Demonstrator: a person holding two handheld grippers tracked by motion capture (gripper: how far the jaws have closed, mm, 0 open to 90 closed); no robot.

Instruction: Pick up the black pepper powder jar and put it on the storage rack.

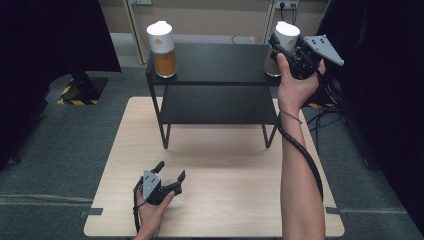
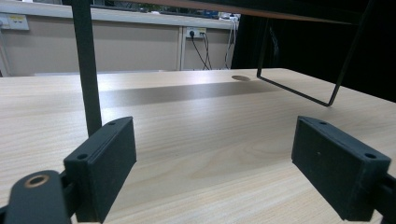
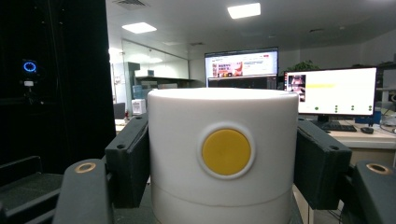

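Right hand-held gripper point(image 3: 223, 158) clamps white-lidded jar point(image 3: 223, 154) — other jar point(image 1: 162, 49) holds orange.

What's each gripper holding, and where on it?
Right gripper clamps the white lid of the right-hand container by its sides. Left gripper holds nothing.

I see the canister point(image 1: 286, 37) upright at the right end of the black shelf point(image 1: 215, 62). Its white lid point(image 3: 223, 140) carries a round yellow button.
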